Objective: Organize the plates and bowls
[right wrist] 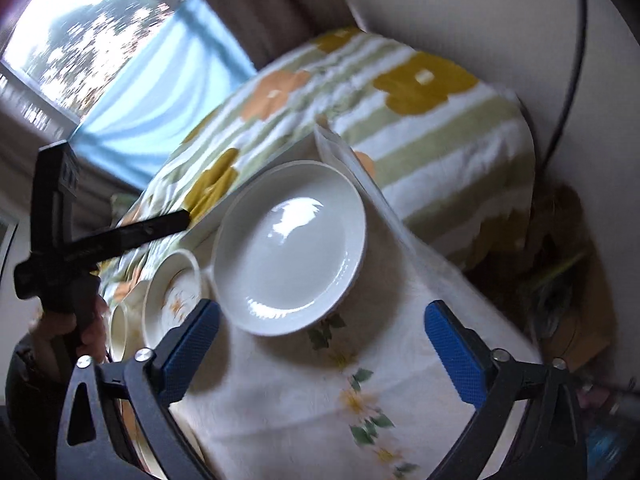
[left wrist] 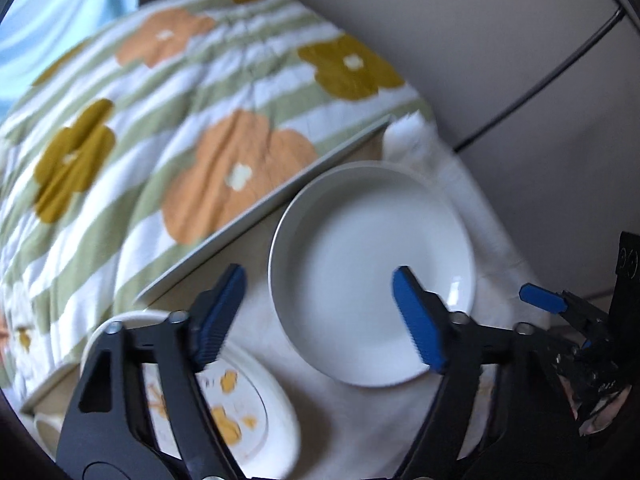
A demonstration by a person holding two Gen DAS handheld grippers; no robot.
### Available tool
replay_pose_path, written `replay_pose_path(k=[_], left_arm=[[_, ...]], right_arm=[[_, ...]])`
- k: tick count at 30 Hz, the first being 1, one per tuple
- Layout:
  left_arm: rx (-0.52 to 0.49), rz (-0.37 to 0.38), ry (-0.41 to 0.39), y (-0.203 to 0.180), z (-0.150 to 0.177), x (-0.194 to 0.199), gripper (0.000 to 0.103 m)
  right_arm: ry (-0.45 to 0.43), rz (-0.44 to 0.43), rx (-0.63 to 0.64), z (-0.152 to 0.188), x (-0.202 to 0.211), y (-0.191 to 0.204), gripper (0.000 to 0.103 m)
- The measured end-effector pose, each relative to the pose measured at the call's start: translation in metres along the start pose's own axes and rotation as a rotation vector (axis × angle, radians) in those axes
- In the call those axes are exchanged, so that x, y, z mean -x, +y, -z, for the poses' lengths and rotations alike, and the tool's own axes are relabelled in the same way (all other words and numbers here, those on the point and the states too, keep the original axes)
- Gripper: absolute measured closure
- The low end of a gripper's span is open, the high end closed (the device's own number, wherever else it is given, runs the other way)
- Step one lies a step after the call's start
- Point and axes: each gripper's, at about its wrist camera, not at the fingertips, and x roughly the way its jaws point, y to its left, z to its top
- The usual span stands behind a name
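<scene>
- Currently both tongs are hovering over the white plate (left wrist: 372, 276), which is sitting on the cloth-covered tabletop (right wrist: 400, 360), next to the bed (left wrist: 160, 120).
- Left tongs (left wrist: 320, 312) are standing spread, nothing between the pads; one pad is hanging over the plate's inside, the other outside its near rim.
- Right tongs (right wrist: 324, 356) are also standing spread and empty, short of the plate's rim.
- Flower-patterned plate (left wrist: 240, 400) and a small cup (right wrist: 118, 326) are lying just beside it, toward the left tongs.
- Judgement: left is lining up a rim pinch. Straddle the rim squarely, seat the pads deep, close firmly.
- Glazed rim is probably slippery, frames are blurred; slow down before closing.
</scene>
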Motion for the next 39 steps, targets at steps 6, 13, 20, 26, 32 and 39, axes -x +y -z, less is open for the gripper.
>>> replay_pose_path(k=[6,13,20,26,32,39], left_arm=[[-0.057,0.014,0.062,0.007,0.003,-0.035,0.053],[-0.101,-0.025,0.076,0.014,-0.003,-0.048,0.082],[-0.106,-0.023,0.080,0.021,-0.006,-0.050,0.090],[-0.119,-0.037,0.067,0.018,-0.005,-0.050,0.090],[-0.109,-0.042,0.036,0.011,-0.004,-0.036,0.090],[-0.069,-0.073,-0.046,-0.006,0.005,0.010,0.090]], right_arm=[[0.024,0.059,-0.109,0.001,-0.033,-0.010,0.025],[0.020,0.059,-0.158,-0.002,-0.049,-0.015,0.050],[0.025,0.038,-0.172,-0.005,-0.062,-0.014,0.084],[0.024,0.039,-0.152,-0.006,-0.064,-0.013,0.085],[0.012,0.029,-0.113,-0.009,-0.054,-0.012,0.085],[-0.019,0.014,-0.021,-0.015,-0.024,-0.001,0.085]])
